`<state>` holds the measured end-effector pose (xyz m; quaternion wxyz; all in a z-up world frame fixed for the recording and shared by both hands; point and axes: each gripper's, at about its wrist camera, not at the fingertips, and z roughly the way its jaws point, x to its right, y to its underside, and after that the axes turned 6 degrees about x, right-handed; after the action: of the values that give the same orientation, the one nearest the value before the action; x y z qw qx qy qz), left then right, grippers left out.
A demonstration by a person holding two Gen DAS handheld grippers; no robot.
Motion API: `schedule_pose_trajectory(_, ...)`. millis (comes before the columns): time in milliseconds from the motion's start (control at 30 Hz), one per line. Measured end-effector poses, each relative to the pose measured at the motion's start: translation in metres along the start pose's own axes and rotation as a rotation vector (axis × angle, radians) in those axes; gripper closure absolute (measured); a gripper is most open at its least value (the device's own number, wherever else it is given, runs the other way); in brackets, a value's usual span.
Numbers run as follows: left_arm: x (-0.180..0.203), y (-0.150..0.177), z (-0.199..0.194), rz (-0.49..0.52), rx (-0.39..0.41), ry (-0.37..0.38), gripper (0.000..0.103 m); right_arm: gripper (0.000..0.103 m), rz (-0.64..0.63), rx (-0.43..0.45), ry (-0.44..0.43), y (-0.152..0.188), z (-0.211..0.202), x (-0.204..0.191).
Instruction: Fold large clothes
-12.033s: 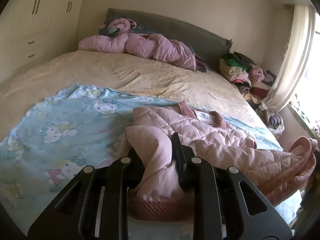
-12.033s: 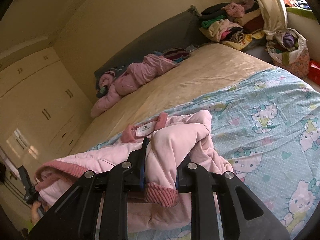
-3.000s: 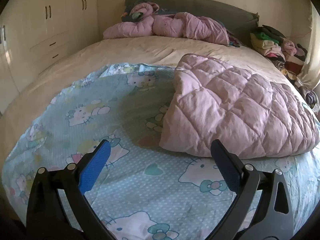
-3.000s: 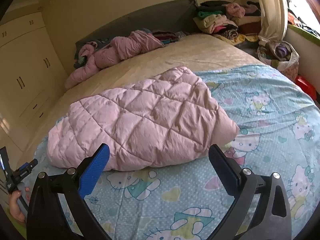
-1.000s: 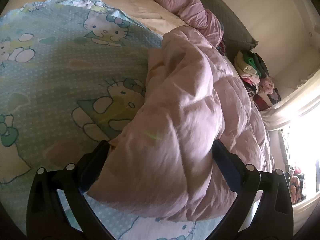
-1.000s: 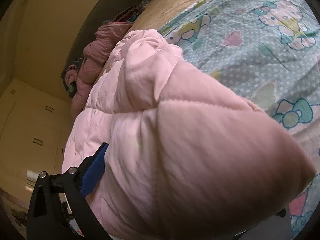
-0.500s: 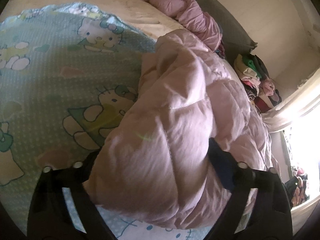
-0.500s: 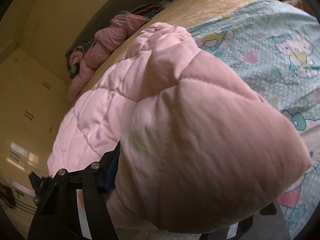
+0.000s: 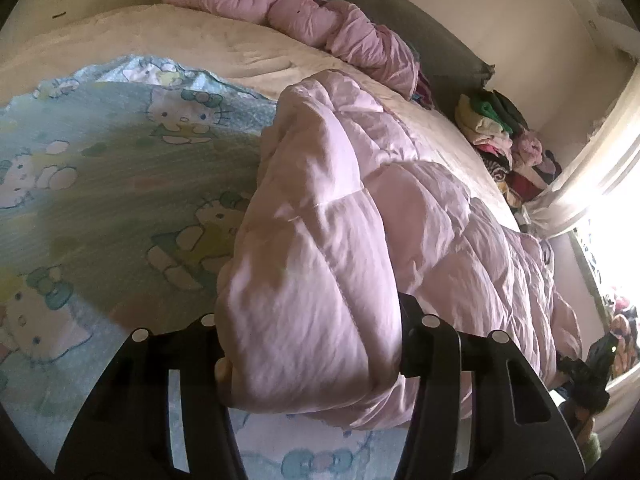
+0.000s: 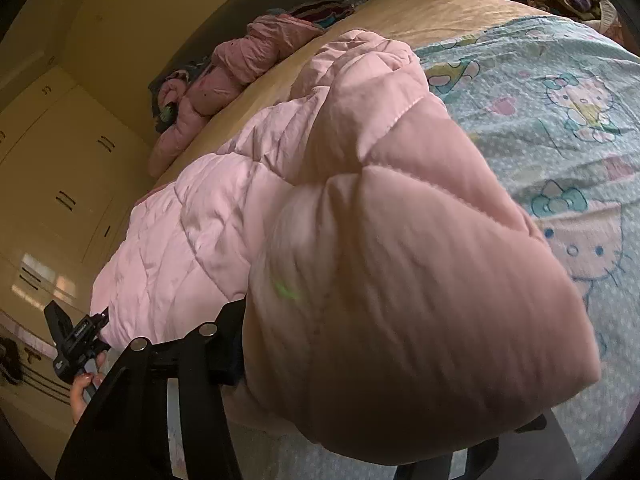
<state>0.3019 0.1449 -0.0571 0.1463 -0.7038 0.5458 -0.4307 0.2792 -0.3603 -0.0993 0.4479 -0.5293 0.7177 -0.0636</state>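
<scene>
A folded pink quilted jacket (image 9: 360, 208) lies on the blue cartoon-cat sheet (image 9: 100, 200) on the bed. My left gripper (image 9: 308, 344) is shut on the jacket's left end, its jaws pressed into the padding. In the right wrist view the jacket (image 10: 360, 220) bulges over my right gripper (image 10: 360, 380), which is shut on its right end. The right jaw is hidden by cloth. The jacket's ends are raised off the sheet.
A crumpled pink garment (image 9: 320, 20) lies by the grey headboard (image 9: 448, 64). A pile of mixed clothes (image 9: 500, 136) sits at the far right, by a curtain (image 9: 592, 168). Cream wardrobes (image 10: 60, 184) stand along the left wall. The other gripper (image 10: 76, 340) shows in the right wrist view.
Both grippers have closed from wide open onto the two ends of the folded jacket. The jacket's ends have bunched and risen off the sheet.
</scene>
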Motion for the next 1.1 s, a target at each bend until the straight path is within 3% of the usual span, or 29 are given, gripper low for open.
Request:
schedule_pose_trajectory(267,0.005,0.025,-0.038,0.025,-0.002,-0.040,0.060,0.052,0.016,-0.021,-0.010,0.010,-0.019,0.007)
schedule_pose_trajectory(400,0.003,0.037,-0.043,0.045,0.000,-0.067,0.056,0.036,0.069,-0.009,0.026,0.018,-0.022,0.018)
schedule_pose_trajectory(467,0.000,0.040,-0.043,0.053,0.003,-0.086,0.050,0.027,0.085,-0.003,0.054,0.021,-0.025,0.021)
schedule_pose_trajectory(533,0.000,0.039,-0.045,0.067,0.008,-0.108,0.041,0.011,0.079,0.009,0.106,0.025,-0.032,0.020)
schedule_pose_trajectory(600,0.005,0.039,-0.049,0.104,0.014,-0.145,0.035,0.005,0.051,0.030,0.148,0.030,-0.043,0.016)
schedule_pose_trajectory(667,0.011,0.043,-0.058,0.147,0.033,-0.179,0.024,0.005,0.012,0.051,0.187,0.035,-0.059,0.011)
schedule_pose_trajectory(833,0.029,0.049,-0.087,0.220,0.087,-0.200,0.011,0.004,-0.155,0.181,0.260,0.054,-0.109,-0.020)
schedule_pose_trajectory(1100,0.058,0.073,-0.150,0.295,0.173,-0.149,0.010,0.004,-0.318,0.294,0.234,0.085,-0.165,-0.074)
